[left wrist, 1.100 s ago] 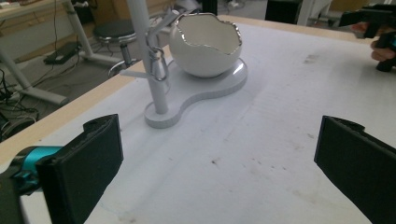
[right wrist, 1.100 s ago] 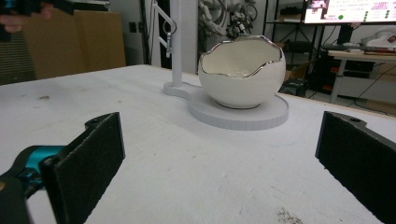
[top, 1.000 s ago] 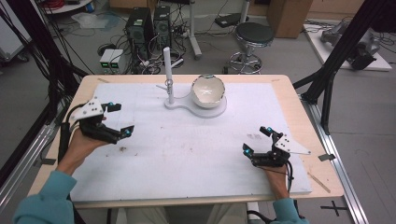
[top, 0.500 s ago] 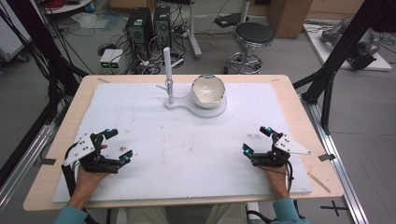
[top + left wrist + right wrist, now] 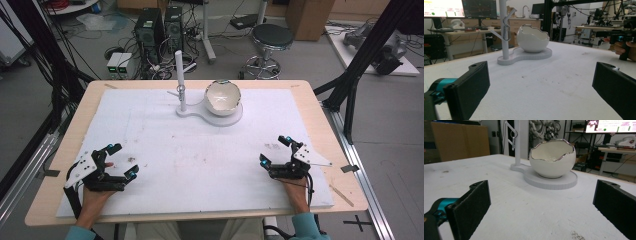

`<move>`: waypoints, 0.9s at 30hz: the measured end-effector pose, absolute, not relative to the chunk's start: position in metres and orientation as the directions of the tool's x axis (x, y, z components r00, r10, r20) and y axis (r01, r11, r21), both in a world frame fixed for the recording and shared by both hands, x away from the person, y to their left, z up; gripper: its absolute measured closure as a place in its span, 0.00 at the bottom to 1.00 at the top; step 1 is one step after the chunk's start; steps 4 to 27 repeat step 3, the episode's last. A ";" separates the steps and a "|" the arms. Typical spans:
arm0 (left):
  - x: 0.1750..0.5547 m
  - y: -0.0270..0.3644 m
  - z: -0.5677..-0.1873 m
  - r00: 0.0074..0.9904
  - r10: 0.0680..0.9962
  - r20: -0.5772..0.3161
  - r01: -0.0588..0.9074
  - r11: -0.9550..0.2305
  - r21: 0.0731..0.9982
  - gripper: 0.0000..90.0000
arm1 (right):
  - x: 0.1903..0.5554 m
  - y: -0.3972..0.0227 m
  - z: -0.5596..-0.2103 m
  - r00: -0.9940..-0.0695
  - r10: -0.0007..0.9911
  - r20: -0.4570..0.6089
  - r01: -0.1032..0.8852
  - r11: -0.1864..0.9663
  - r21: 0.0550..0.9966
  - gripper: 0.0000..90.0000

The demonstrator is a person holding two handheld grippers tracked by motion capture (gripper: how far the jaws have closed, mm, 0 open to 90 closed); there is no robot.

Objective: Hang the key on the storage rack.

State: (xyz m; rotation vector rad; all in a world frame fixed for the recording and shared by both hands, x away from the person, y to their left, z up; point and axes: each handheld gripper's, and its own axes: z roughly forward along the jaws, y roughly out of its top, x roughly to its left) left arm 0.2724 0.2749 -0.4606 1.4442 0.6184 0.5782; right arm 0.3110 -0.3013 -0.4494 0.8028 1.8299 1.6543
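Left tool rests near the worktop's near left corner, jaws spread wide, gripping nothing. Right tool sits near the near right corner, likewise spread and unloaded. The eggshell-shaped bowl stands on a white base beside a post at the far edge; the bowl's interior is partly hidden.

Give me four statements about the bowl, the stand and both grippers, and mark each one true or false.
1. The egg-shaped bowl sits on the white stand base. True.
2. The left gripper holds the bowl. False: its jaws are open, near the table's front edge, holding nothing.
3. A metal clip hangs on the stand's post. True.
4. The right gripper is shut. False: its jaws stand wide apart.
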 end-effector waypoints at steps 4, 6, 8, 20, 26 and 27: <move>0.271 0.274 -0.461 0.710 0.704 -0.032 -0.003 0.048 0.999 0.02 | 0.311 -0.301 -0.449 -0.676 0.737 -0.010 0.066 0.073 0.995 0.01; 0.271 0.274 -0.461 0.710 0.704 -0.032 -0.003 0.048 0.999 0.02 | 0.311 -0.301 -0.449 -0.676 0.737 -0.010 0.066 0.073 0.995 0.01; 0.271 0.274 -0.461 0.710 0.704 -0.032 -0.003 0.048 0.999 0.02 | 0.311 -0.301 -0.449 -0.676 0.737 -0.010 0.066 0.073 0.995 0.01; 0.271 0.274 -0.461 0.710 0.704 -0.032 -0.003 0.048 0.999 0.02 | 0.311 -0.301 -0.449 -0.676 0.737 -0.010 0.066 0.073 0.995 0.01; 0.271 0.274 -0.461 0.710 0.704 -0.032 -0.003 0.048 0.999 0.02 | 0.311 -0.301 -0.449 -0.676 0.737 -0.010 0.066 0.073 0.995 0.01; 0.271 0.274 -0.461 0.710 0.704 -0.032 -0.003 0.048 0.999 0.02 | 0.311 -0.301 -0.449 -0.676 0.737 -0.010 0.066 0.073 0.995 0.01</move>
